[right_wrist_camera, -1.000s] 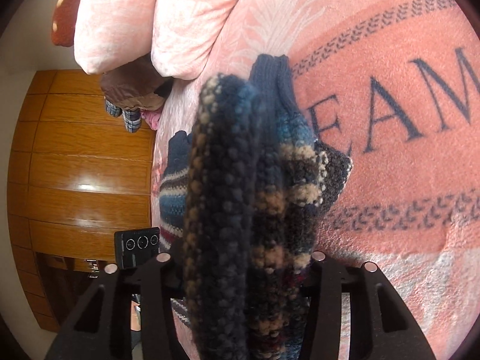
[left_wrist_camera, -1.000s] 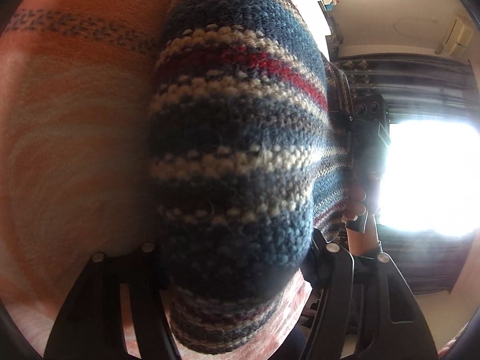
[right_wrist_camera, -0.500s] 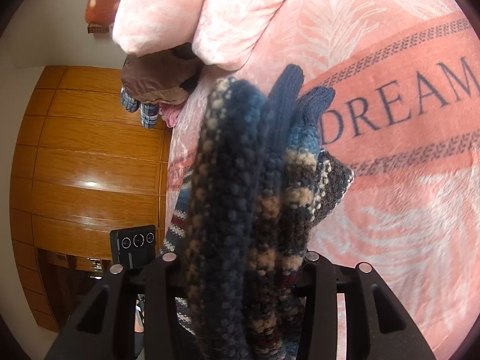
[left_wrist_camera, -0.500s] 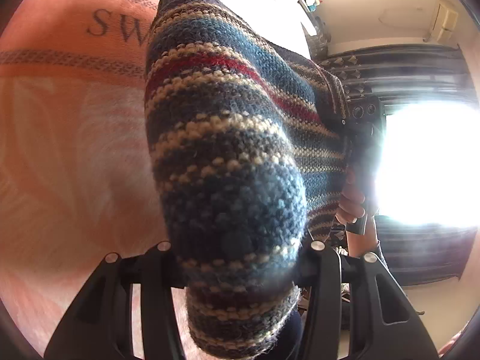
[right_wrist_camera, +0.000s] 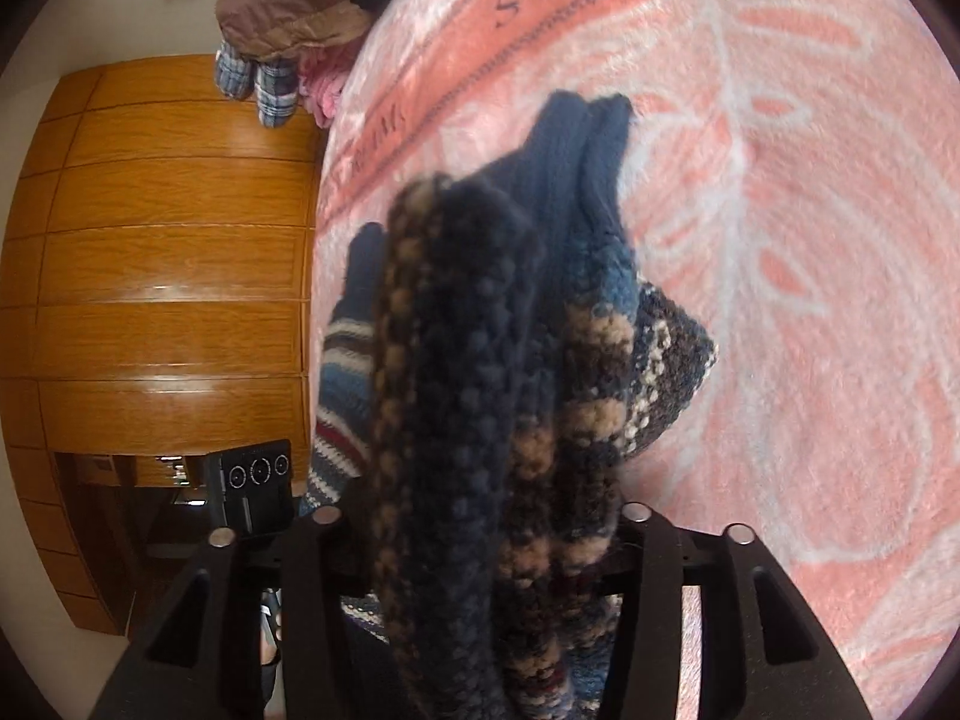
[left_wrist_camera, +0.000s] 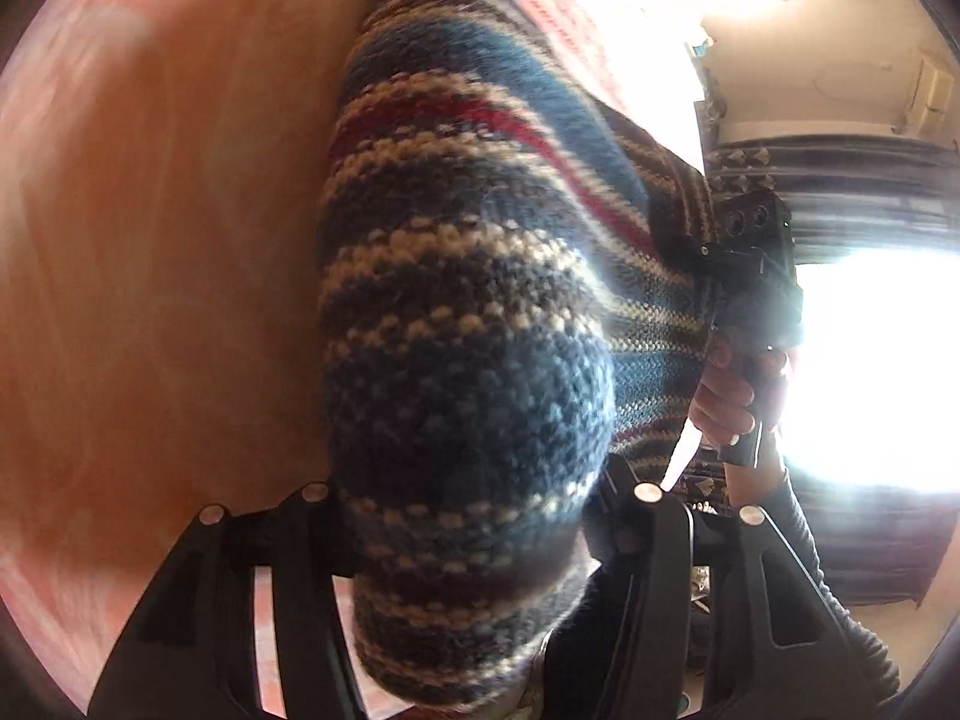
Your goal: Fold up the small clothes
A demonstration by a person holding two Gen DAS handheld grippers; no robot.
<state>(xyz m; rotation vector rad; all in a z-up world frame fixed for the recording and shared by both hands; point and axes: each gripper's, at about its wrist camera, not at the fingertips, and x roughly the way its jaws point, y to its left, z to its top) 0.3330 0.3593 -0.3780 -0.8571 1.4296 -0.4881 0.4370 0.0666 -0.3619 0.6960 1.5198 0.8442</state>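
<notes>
Gripping striped sweater [left_wrist_camera: 468, 312], "SW" blanket [right_wrist_camera: 780, 240]

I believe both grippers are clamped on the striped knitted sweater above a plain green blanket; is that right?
Not quite: the blanket is pink and coral with printed lettering, as the right wrist view shows. Both the left gripper and the right gripper are indeed clamped on the striped knitted sweater.

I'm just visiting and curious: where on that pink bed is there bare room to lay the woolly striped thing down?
Right of the striped knit, the pink blanket lies bare out to the picture's edge, and also left of it in the left view. It is crowded up by the brown bundle and plaid cloth at the bed's edge.
</notes>
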